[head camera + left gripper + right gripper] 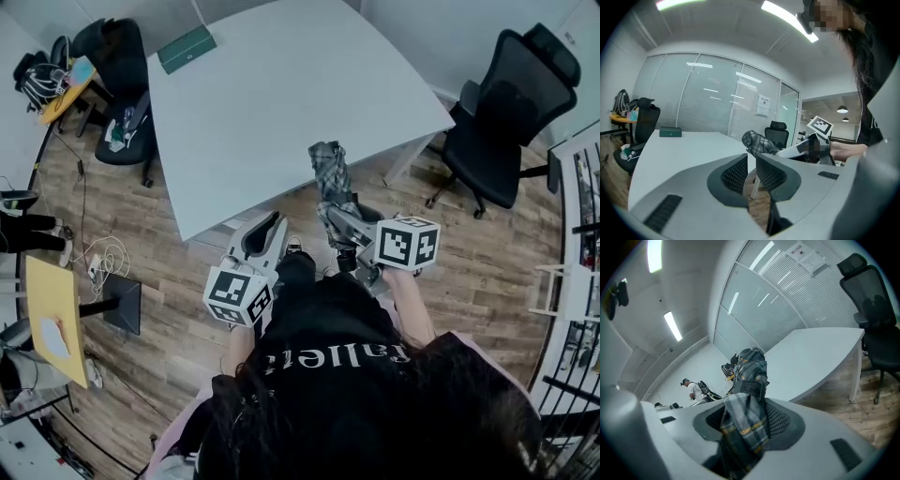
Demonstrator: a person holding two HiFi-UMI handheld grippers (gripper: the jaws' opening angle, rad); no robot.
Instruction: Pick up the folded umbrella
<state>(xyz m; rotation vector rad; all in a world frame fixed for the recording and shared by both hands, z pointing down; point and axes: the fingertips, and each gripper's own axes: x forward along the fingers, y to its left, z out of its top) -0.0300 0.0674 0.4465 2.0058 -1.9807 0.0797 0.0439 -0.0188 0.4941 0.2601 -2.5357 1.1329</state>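
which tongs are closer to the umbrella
Right. The right tongs are clamped on the umbrella; the left tongs are empty, off to its left without touching it.

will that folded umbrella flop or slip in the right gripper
Probably stiff along its length: the umbrella sticks out straight past the right gripper. Its fabric bunches between the jaws, so it may shift slightly.

White lettering [336, 355] crosses the person's black shirt [328, 309], low in the middle of the head view and upside down there. It seems to read "ballet", first letter unsure. The printed sheet [762, 104] on the glass wall [712, 103] and the pale label [191, 54] on the green box [176, 47], upper left, are too small to read.
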